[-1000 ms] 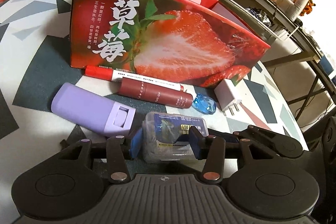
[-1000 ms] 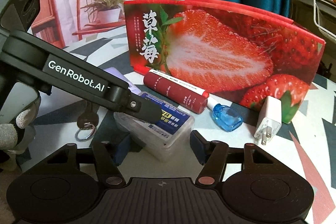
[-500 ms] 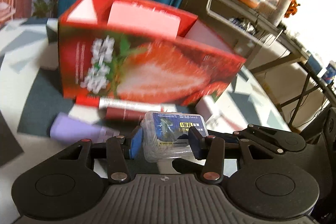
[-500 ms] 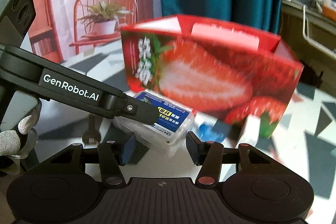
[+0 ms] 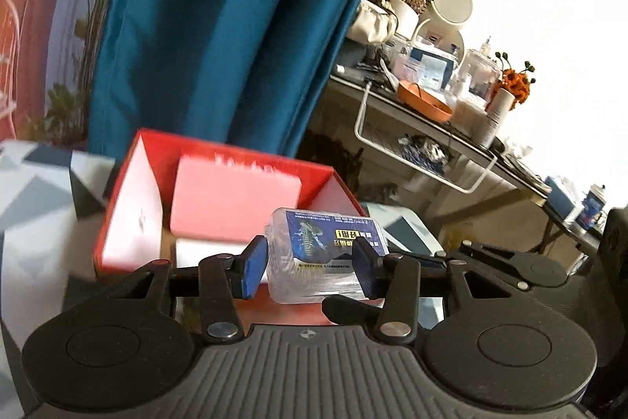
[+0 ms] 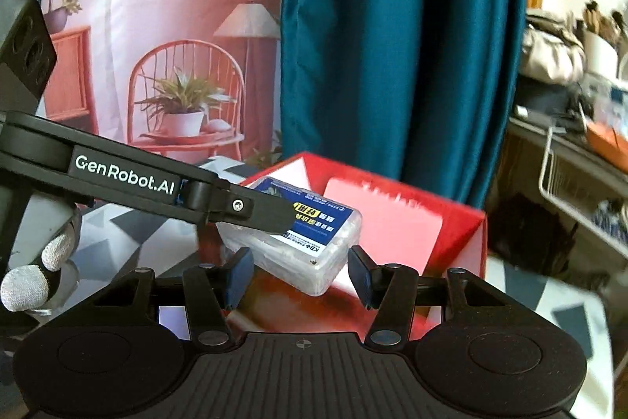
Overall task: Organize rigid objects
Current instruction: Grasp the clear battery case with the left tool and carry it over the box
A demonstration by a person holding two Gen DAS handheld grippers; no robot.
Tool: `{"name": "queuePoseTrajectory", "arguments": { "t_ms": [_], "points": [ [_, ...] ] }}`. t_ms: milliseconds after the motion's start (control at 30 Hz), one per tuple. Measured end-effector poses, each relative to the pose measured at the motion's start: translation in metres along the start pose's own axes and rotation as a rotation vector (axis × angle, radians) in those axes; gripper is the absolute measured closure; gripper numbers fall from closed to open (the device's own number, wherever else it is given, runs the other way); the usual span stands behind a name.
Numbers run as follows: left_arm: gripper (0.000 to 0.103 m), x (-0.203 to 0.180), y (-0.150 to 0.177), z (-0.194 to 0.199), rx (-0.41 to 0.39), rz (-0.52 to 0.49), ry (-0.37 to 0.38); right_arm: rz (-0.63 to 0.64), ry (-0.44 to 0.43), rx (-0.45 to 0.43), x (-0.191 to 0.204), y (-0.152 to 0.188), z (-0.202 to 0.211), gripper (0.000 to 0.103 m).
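My left gripper (image 5: 310, 268) is shut on a clear plastic box with a blue label (image 5: 322, 254) and holds it in the air, just in front of and above the open red strawberry box (image 5: 129, 191). A pink pad (image 5: 235, 199) stands inside the red box. In the right wrist view the same clear box (image 6: 306, 246) hangs from the left gripper's finger, over the red box (image 6: 459, 254). My right gripper (image 6: 298, 275) is open and empty, just below and behind the clear box.
A teal curtain (image 5: 219, 26) hangs behind the red box. A cluttered shelf with a wire basket (image 5: 424, 152) stands to the right. The patterned tabletop (image 5: 31, 183) shows at the left.
My left gripper has lifted the clear box off the table, up to the level of the red box's open top. The right gripper has risen with it. The small items on the table have dropped out of view.
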State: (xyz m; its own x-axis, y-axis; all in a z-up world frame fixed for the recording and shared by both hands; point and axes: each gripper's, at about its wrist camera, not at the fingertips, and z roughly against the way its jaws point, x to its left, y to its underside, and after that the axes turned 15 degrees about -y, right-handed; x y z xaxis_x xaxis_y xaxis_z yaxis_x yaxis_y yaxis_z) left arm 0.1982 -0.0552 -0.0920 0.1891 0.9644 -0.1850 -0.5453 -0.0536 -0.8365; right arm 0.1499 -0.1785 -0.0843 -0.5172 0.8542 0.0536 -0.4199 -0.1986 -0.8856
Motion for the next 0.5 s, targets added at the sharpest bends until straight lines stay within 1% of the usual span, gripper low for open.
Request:
{"name": "queuePoseTrajectory", "arguments": {
  "t_ms": [133,233,433,500],
  "points": [
    [0.053,0.012,-0.02,-0.028,0.03,0.019,-0.017,-0.001,-0.023,0.027,-0.026,-0.021,-0.03,0.053],
    [0.054,0.026,-0.024,-0.055,0.094,-0.001,-0.032,-0.03,-0.049,0.073,-0.043,-0.025,-0.059,0.053],
    [0.053,0.041,-0.027,-0.093,0.169,-0.035,-0.105,-0.184,-0.125,0.134,-0.074,-0.018,-0.109,0.053],
    [0.053,0.048,-0.028,-0.109,0.202,-0.033,-0.122,-0.213,-0.141,0.161,-0.08,-0.015,-0.123,0.053]
  ]
}}
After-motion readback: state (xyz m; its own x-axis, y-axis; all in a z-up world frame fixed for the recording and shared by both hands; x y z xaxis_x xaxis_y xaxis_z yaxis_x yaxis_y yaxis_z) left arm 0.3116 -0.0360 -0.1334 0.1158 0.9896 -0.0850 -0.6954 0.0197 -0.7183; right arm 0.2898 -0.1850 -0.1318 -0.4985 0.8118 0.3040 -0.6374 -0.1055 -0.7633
